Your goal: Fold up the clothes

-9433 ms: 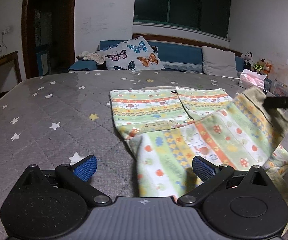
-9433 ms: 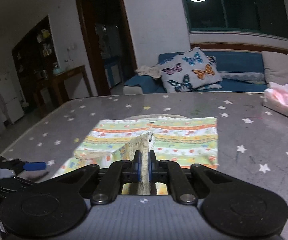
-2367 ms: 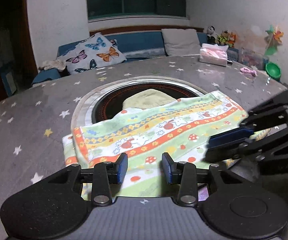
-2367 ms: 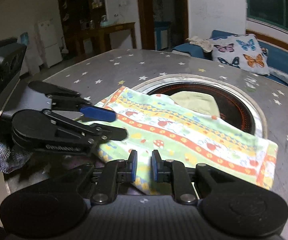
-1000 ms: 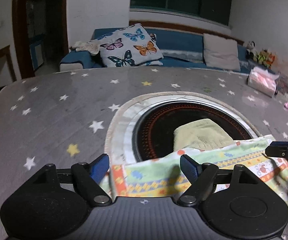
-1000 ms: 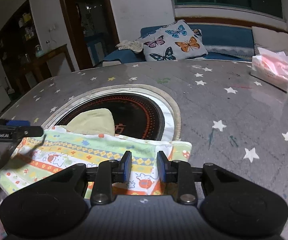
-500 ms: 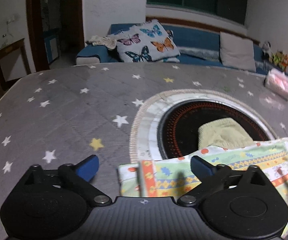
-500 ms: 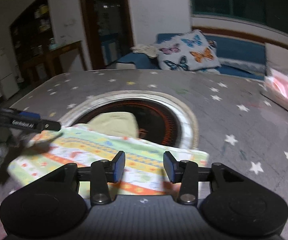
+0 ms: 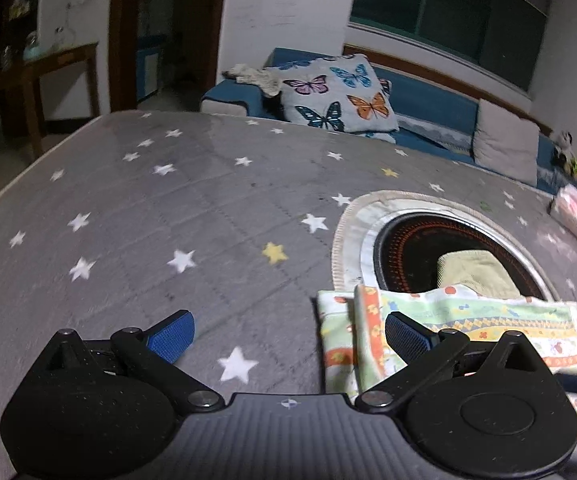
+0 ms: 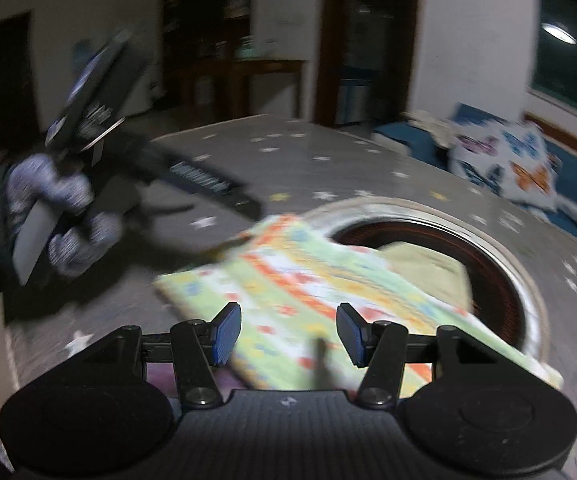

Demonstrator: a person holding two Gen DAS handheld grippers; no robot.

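We judge the fold all but finished: the green-and-orange patterned cotton garment (image 9: 464, 328) lies as a flat, layered rectangle on the grey star-printed tablecloth (image 9: 208, 232), its far edge overlapping the round black hotplate (image 9: 412, 236) set in the table. Next we would check the edges and press any loose layer flat. Our left gripper (image 9: 288, 330) is spread wide and holds nothing, its right pad at the garment's near-left corner. Our right gripper (image 10: 288, 330) is also parted and empty above the cloth; contact is unclear through blur.
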